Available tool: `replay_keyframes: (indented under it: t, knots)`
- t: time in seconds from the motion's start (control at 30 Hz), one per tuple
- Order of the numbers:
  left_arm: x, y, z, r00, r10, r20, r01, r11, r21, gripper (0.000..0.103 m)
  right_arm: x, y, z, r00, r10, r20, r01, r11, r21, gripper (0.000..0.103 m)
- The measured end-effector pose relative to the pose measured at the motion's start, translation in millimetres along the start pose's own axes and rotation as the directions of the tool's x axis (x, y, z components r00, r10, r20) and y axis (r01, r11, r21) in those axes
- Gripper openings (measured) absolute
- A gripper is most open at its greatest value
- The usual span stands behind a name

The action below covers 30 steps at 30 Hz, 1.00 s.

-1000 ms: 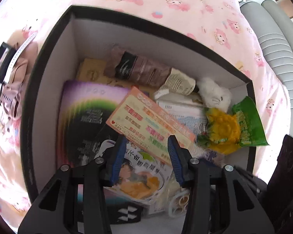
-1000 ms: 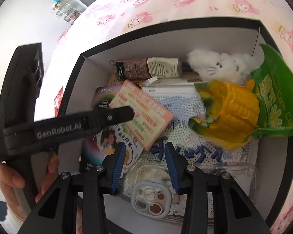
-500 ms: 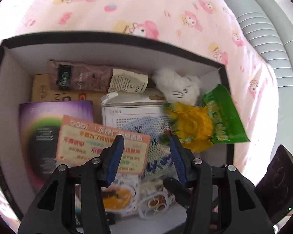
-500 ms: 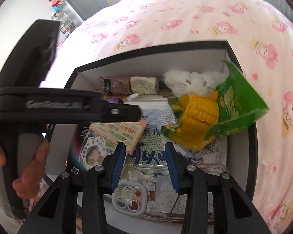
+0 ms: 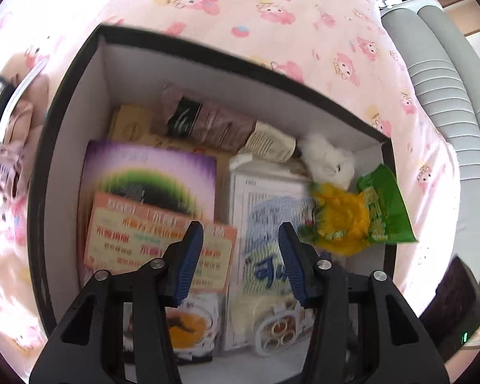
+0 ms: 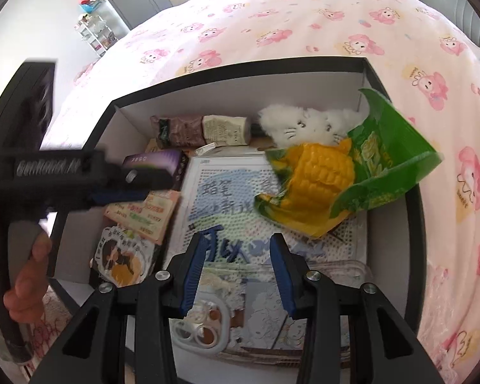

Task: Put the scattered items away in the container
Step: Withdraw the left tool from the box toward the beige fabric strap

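A black-rimmed box [image 5: 64,102] [image 6: 396,73] with white inner walls sits on the bed and holds the items. Inside lie a purple box [image 5: 150,176], an orange card [image 5: 137,233] [image 6: 147,214], a brown tube [image 5: 208,124] [image 6: 188,128], a white plush [image 5: 329,160] [image 6: 304,121], a green corn snack bag [image 5: 377,211] [image 6: 377,160], a white dotted pack [image 5: 268,204] [image 6: 227,198] and a clear phone case [image 6: 201,329]. My left gripper [image 5: 240,243] [image 6: 156,185] hovers open over the card and pack. My right gripper [image 6: 240,252] hangs open above the pack, holding nothing.
Pink cartoon-print bedding [image 5: 272,9] [image 6: 304,25] surrounds the box. A grey padded surface [image 5: 448,96] rises at the right. A pink strapped item [image 5: 9,134] lies left of the box, and a black device [image 5: 454,304] sits at the lower right. A person's hand [image 6: 25,281] grips the left tool.
The orange card went from lying slanted across the middle items to lying flat on the purple box. The left gripper swung sideways and back over the box. The right view tilted up.
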<state>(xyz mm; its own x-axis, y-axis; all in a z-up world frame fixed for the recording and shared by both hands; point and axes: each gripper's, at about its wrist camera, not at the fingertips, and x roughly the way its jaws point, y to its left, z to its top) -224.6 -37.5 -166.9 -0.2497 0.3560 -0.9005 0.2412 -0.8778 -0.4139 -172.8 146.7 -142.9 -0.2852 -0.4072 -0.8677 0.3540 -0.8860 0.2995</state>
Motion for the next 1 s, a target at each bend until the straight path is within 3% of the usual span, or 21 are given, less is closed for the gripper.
replay_keyframes:
  t: [0.17, 0.33, 0.4, 0.47, 0.7, 0.87, 1.0]
  knots:
    - [10, -5, 5, 0.997, 0.072, -0.022, -0.072, 0.997, -0.031, 0.050, -12, 12, 2, 0.996, 0.086, -0.014, -0.086, 0.996, 0.008, 0.037]
    - [-8, 1, -22, 0.999, 0.026, -0.037, -0.028, 0.999, -0.036, 0.050, -41, 13, -5, 0.998, 0.062, 0.018, -0.062, 0.998, 0.006, 0.037]
    - [-29, -4, -37, 1.000, -0.007, 0.016, 0.007, 1.000, 0.004, 0.051, -49, 9, -11, 0.998, 0.055, 0.026, -0.056, 0.998, 0.037, 0.037]
    - [-52, -17, -55, 0.995, 0.003, 0.099, -0.011, 0.997, 0.080, 0.051, -57, 10, -17, 0.997, 0.054, 0.049, -0.057, 0.997, 0.060, 0.037]
    - [-111, -54, -108, 0.955, -0.029, 0.295, -0.056, 0.959, 0.276, 0.056, -92, 29, -30, 0.992, 0.042, 0.115, -0.047, 0.998, 0.040, 0.038]
    - [-134, -60, -137, 0.931, -0.080, 0.355, -0.033, 0.953, 0.301, 0.061, -120, 54, -44, 0.987, 0.006, 0.162, -0.003, 1.000, -0.020, 0.039]
    - [-157, -45, -149, 0.922, -0.092, 0.377, -0.024, 0.957, 0.290, 0.061, -130, 70, -51, 0.985, 0.045, 0.167, -0.036, 0.998, -0.056, 0.039]
